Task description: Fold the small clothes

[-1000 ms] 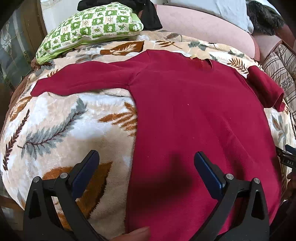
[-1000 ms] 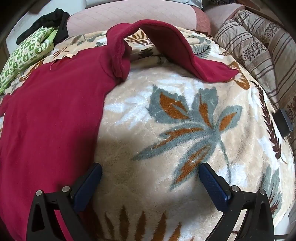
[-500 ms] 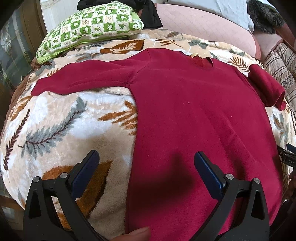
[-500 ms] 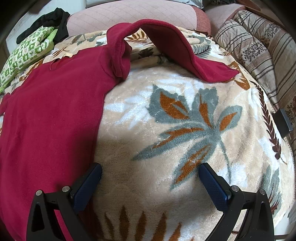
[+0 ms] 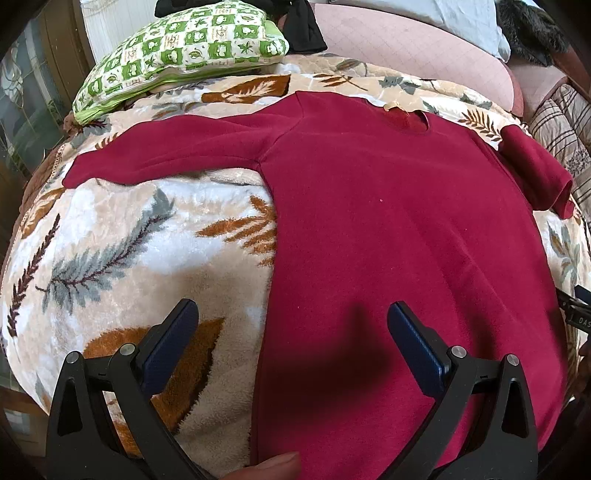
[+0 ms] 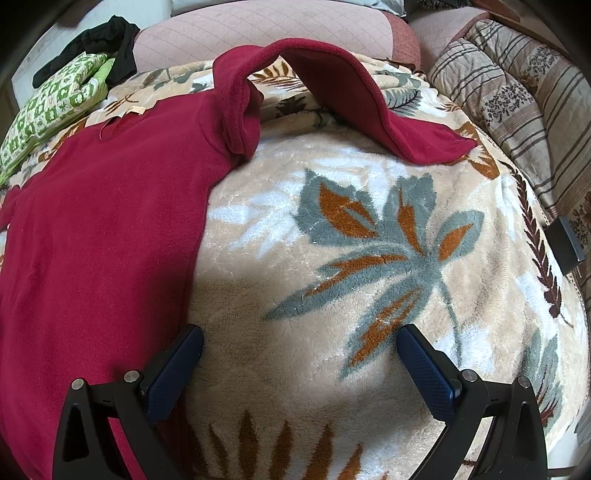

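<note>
A dark red long-sleeved sweater (image 5: 388, 229) lies flat on a leaf-patterned blanket (image 5: 122, 251), neck at the far side. Its left sleeve (image 5: 166, 151) stretches out to the left. Its right sleeve (image 6: 354, 96) arches up in a loop and its cuff rests on the blanket. My left gripper (image 5: 291, 317) is open and empty above the sweater's lower left edge. My right gripper (image 6: 299, 343) is open and empty above the blanket, just right of the sweater's right side (image 6: 103, 229).
A green checked pillow (image 5: 184, 48) and a black garment (image 5: 299, 22) lie at the far left. A pink cushion (image 6: 258, 26) runs along the back. A striped quilt (image 6: 517, 96) lies at the right. A thumb (image 5: 277, 469) shows at the bottom edge.
The left wrist view has shifted slightly, so the sweater sits a little further right in it. The right gripper has hardly moved. Both grippers stay open.
</note>
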### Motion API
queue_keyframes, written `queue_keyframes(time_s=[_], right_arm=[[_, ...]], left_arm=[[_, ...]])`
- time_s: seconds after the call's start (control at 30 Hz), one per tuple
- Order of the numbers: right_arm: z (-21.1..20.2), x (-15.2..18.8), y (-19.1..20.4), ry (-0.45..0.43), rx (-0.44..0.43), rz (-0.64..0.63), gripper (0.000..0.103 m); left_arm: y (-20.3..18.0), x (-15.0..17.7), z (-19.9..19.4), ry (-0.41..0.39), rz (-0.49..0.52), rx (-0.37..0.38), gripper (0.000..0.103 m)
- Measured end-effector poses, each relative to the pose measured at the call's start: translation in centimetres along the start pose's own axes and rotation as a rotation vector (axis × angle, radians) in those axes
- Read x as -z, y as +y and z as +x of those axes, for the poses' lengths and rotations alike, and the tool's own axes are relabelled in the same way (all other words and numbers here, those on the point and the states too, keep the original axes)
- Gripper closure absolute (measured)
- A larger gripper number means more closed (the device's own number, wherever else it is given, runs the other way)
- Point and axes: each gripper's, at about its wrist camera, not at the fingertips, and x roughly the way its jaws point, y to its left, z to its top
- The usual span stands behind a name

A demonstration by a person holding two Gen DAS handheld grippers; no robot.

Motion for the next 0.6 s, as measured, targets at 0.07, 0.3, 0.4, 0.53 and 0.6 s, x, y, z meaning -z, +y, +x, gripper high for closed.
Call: queue_keyframes(time_s=[0.07,0.3,0.4,0.53,0.6], right_arm=[[0.0,0.0,0.1,-0.001,0.001,0.001,0.000],[0.0,0.0,0.2,-0.001,0.002,0.001,0.000],[0.0,0.0,0.2,0.001,-0.001,0.001,0.000],[-0.2,-0.7,-0.2,0.001,-0.024,0.017,0.000],[-0.5,-1.0,-0.7,-0.018,-0.043,0.050,0.000]], left_arm=[[0.0,0.0,0.0,0.000,0.001,0.001,0.000],[0.0,0.0,0.0,-0.001,0.000,0.000,0.000],[0.2,0.1,0.1,-0.001,-0.002,-0.001,0.000],[0.5,0.3,0.3,0.001,-0.003,-0.012,0.000],[0.6,0.3,0.3,0.000,-0.005,-0.024,0.000]])
